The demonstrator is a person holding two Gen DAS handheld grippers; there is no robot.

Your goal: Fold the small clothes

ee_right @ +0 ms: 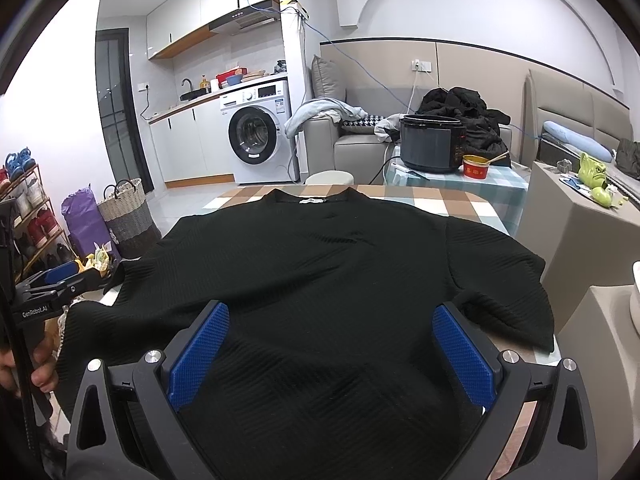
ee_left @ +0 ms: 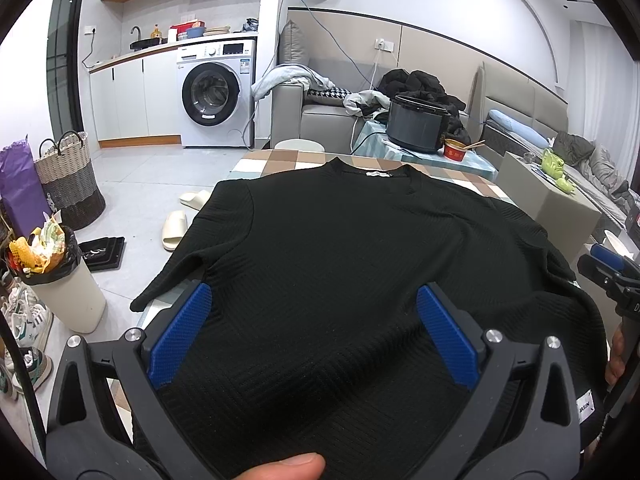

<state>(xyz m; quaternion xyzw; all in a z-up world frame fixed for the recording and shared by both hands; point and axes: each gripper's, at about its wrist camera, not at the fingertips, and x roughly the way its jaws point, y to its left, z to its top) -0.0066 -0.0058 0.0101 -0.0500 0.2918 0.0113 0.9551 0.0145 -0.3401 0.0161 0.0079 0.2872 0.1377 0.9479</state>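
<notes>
Black top (ee_left: 340,260) flat, bin (ee_left: 66,292) seemingly overfull

A shirt (ee_left: 340,260) lies spread flat on the counter (ee_left: 280,160), collar at the far edge. Beyond the counter a cooker (ee_right: 432,144) stands on a side table (ee_right: 500,178), a sofa (ee_right: 360,148) behind it. A washing machine (ee_left: 218,96) stands far left, a basket (ee_left: 70,178) on the floor left.

Left gripper (ee_left: 314,312): 2 blue fingers (ee_left: 180,334) spread wide, level, pointing forward.
Right gripper (ee_right: 331,330): 2 blue fingers (ee_right: 464,356) spread wide, level, alongside the left.
Thumb (ee_left: 286,466): tip showing at the left gripper's base.
</notes>
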